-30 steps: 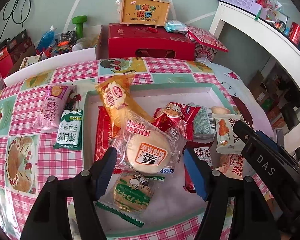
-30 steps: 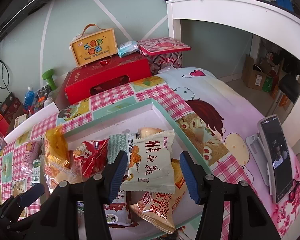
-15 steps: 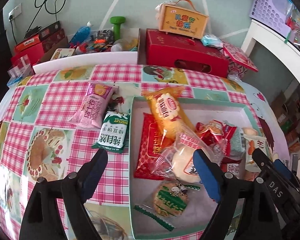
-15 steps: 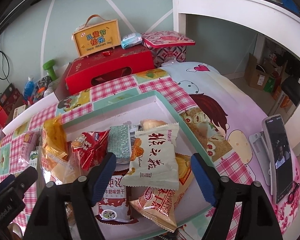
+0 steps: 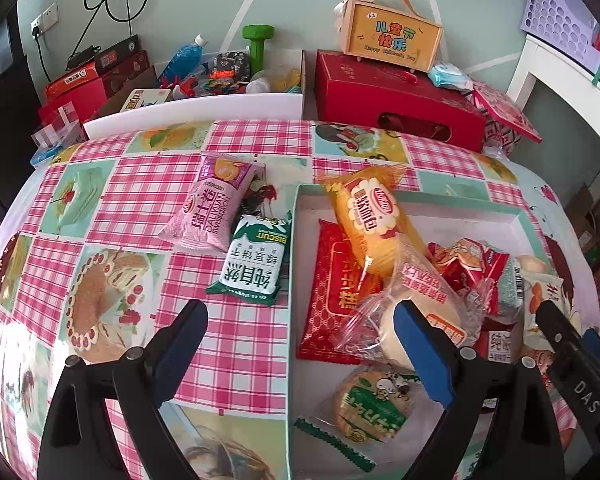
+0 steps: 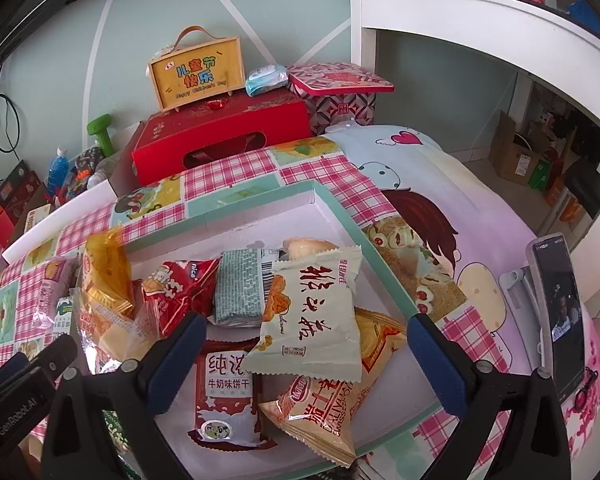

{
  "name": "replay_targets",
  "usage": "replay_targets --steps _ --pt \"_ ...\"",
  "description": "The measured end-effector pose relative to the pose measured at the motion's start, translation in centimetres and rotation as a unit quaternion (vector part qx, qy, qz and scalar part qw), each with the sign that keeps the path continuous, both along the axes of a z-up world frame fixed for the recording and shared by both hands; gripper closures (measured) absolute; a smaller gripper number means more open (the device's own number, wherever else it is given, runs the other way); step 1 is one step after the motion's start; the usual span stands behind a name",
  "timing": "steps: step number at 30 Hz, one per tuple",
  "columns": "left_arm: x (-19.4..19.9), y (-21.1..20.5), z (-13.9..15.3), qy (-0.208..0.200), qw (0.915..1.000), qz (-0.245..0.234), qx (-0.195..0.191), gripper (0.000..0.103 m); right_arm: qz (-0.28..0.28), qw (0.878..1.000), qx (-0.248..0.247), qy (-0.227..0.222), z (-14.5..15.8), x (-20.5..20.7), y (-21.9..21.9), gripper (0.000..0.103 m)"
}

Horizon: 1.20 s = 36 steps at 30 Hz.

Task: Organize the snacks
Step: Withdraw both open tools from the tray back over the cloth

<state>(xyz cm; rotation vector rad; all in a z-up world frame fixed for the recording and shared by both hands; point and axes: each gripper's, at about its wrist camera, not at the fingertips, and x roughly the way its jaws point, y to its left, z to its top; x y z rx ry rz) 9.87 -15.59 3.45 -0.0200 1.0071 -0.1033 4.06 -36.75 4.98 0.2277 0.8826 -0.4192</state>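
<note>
Both hand-held grippers, left (image 5: 300, 350) and right (image 6: 304, 354), are opening wide and empty above the tray (image 5: 416, 196) of snacks; next, I judge, the green biscuit packet (image 5: 256, 262) left of the tray needs grasping.

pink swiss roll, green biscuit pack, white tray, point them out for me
pink swiss roll (image 5: 210, 204), left wrist view, middle of the wrapper
green biscuit pack (image 5: 254, 266), left wrist view, middle of the printed front
white tray (image 5: 456, 222), left wrist view, bare floor near the far wall

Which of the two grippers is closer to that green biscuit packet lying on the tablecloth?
Left. The left gripper hovers just short of the green biscuit packet, jaws opening and empty; the right gripper is over the tray, farther off.
</note>
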Motion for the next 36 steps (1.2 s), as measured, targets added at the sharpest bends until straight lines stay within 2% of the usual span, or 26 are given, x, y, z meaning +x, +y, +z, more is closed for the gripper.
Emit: replay_targets --steps 16,27,36 --pt "0.3 3.5 0.9 -0.018 0.998 0.037 0.047 0.009 0.017 1.0 0.011 -0.019 0.8 0.2 1.4 0.0" --pt "0.7 8.9 1.5 -0.02 0.9939 0.088 0.064 0.009 0.049 0.998 0.026 -0.039 1.7 1.0 4.5 0.0" --pt "0.8 13.8 2.3 -0.021 0.9891 0.133 0.058 0.009 0.095 0.994 0.035 -0.039 1.4 2.3 8.8 0.0"
